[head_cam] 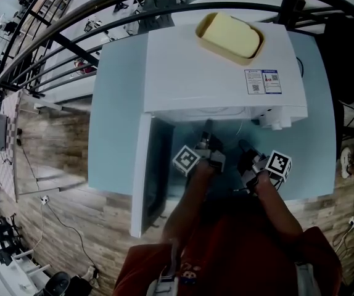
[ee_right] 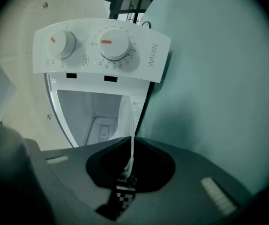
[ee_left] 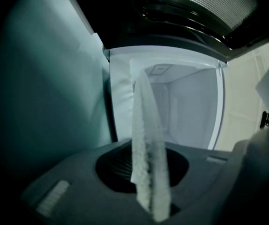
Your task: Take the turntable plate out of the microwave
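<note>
Pale blue table (head_cam: 112, 134), microwave (head_cam: 214, 73) at 12 o'clock: we've got left gripper (head_cam: 208, 142) and right gripper (head_cam: 248, 156) both clamped on the turntable plate (ee_left: 146, 125) at its mouth, so next we'd guess a level pull toward 6.

The microwave (head_cam: 226, 73) is white, its dials (ee_right: 113, 43) white with orange pointers. The turntable plate (ee_left: 146, 139) is frosted, whitish glass. The tray (head_cam: 229, 37) is cream-yellow, the table (head_cam: 118, 103) pale blue, the floor (head_cam: 60, 165) brown wood-grain.

Brand: you read "WAHIN" on the control panel (ee_right: 90, 65), right of the timer dial (ee_right: 114, 43).
Numbers: 35, 30, 25, 20 ring that dial.
Sticker (head_cam: 263, 81): atop the microwave (head_cam: 195, 73), print unreadable.
</note>
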Available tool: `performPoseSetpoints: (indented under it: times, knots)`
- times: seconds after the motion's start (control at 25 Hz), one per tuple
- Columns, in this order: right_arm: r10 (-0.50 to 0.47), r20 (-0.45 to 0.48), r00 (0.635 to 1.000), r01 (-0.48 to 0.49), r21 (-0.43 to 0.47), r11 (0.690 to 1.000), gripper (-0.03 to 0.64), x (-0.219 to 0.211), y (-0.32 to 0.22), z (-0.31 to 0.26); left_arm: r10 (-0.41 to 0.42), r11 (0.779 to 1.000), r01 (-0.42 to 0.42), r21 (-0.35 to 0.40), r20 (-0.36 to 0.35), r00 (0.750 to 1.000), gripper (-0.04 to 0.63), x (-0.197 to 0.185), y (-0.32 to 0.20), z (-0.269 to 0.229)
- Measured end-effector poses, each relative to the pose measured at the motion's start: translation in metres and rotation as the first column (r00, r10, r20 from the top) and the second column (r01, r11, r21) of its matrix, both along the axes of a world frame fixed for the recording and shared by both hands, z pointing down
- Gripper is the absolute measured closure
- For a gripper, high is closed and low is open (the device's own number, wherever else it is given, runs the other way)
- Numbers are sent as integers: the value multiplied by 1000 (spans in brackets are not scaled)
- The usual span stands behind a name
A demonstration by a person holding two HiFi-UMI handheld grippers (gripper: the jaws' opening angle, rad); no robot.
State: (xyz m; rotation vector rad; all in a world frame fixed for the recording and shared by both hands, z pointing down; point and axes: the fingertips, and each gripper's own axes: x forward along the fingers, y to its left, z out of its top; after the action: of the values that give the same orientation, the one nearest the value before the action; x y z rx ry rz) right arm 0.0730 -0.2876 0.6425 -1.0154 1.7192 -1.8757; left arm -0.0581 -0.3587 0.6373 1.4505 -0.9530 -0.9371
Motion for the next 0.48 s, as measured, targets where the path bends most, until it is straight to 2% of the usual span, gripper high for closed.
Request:
performPoseSetpoints:
  times: [0.12, 0.32, 0.48]
  knots:
    - [-20, 10, 1000, 20, -7, 1000, 601, 1, 3, 0, -4, 1000, 4, 17, -3, 1000, 563, 0, 2, -3]
    - [-49, 3, 999, 49, -40, 998, 601, 6, 18, 5, -5, 1000, 5, -6, -7, 1000, 566, 1, 8, -4]
    - [-45, 4, 999, 45, -43, 998, 601, 11, 28, 12, -12, 1000, 12, 3, 4, 1000, 566, -1, 13, -3]
